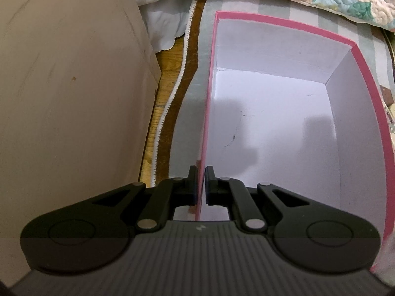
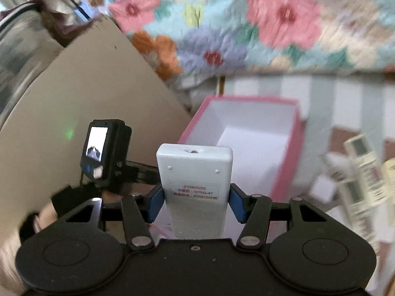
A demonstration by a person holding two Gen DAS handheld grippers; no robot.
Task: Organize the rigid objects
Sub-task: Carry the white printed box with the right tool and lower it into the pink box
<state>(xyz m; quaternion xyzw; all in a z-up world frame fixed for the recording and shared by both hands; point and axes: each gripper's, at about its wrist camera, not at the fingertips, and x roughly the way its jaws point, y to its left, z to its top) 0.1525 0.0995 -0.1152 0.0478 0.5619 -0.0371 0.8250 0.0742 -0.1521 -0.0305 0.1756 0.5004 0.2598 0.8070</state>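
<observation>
Left gripper [image 1: 201,185] is pinching the near wall of the pink box [image 1: 345,42], which is sitting on striped bedding [image 1: 246,2]. Right gripper [image 2: 195,203] is clamping a white remote [image 2: 195,185], back side up, near the box. More remotes [image 2: 363,170], blurred, possibly three, are lying at right.

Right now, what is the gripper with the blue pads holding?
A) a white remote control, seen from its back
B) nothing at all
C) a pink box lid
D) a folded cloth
A: the right gripper has its blue pads pressed on both sides of a white remote control, its back label facing the camera.
</observation>
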